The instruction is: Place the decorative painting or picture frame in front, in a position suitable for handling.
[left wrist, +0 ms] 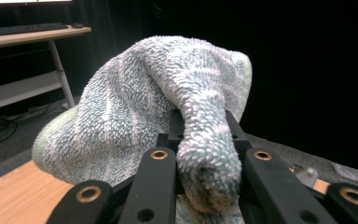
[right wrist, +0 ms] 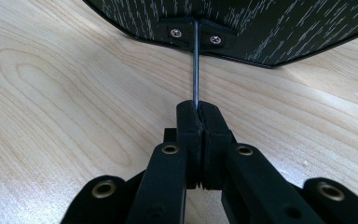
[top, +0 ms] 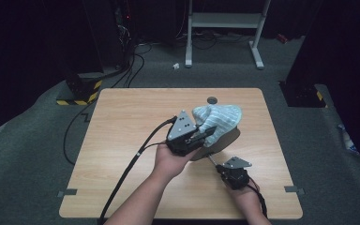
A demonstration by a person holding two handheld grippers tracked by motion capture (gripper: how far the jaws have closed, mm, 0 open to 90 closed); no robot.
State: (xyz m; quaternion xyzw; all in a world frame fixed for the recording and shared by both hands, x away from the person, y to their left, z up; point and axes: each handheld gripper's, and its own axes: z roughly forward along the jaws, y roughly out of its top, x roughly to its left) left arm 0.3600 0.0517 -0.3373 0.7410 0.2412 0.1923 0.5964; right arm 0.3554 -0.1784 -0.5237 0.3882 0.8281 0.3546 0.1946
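Observation:
A pale blue and white striped terry towel [top: 218,117] is bunched up and lifted over the middle right of the wooden table [top: 122,122]. My left gripper [top: 206,133] is shut on a fold of it. In the left gripper view the towel [left wrist: 144,102] hangs as a hump past the gripper [left wrist: 204,140], a thick roll pinched between the jaws. Under the towel lies a dark flat pan-like object [top: 222,140] with a thin metal handle [top: 212,160]. My right gripper [top: 218,166] is shut on that handle [right wrist: 196,70], seen up close at the gripper [right wrist: 199,116].
A round cable hole [top: 212,100] sits near the table's far edge. The left gripper's cable [top: 131,161] trails across the table to the front left. Beyond the table stand a white desk frame [top: 225,28] and a striped black stand base [top: 79,91].

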